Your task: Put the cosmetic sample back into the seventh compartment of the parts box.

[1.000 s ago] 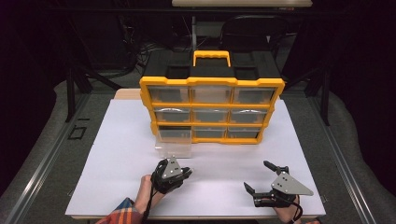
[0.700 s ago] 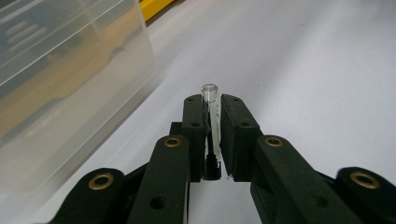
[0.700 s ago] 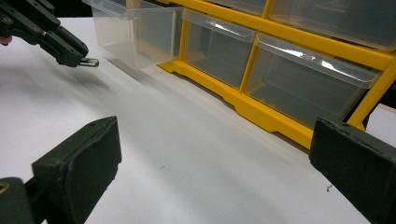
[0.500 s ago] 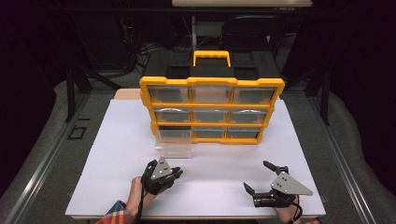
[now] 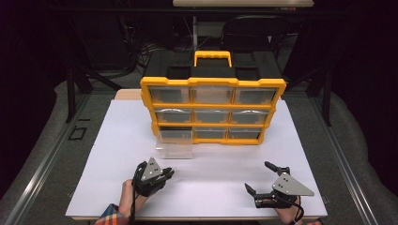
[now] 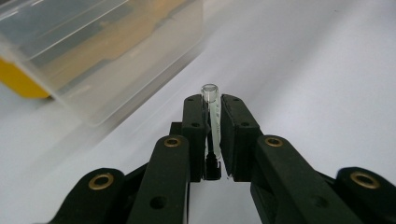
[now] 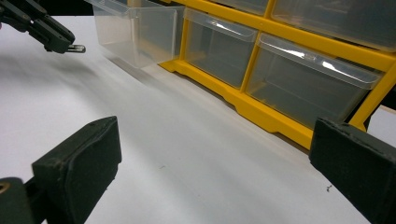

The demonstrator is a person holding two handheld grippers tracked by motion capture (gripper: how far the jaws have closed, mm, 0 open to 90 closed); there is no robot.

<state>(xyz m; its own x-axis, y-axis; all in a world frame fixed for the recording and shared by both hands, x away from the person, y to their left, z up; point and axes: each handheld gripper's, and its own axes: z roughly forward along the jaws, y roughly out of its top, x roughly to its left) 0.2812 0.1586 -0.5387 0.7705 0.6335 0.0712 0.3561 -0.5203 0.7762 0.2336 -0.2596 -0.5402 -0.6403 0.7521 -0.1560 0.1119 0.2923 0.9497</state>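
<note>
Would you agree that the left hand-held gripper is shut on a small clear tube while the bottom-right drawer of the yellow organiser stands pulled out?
Not quite: the pulled-out drawer is the bottom-left one of the yellow organiser, as the high view shows. The rest holds: the left hand-held gripper is shut on a small clear tube, seen in the left gripper view.

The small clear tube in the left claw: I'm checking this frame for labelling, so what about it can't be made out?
- Tube, left gripper view: lower end hidden between the claw pads; contents unclear.
- High view: tube too small at the left claw.
- Right gripper view: just its tip shows.
</note>
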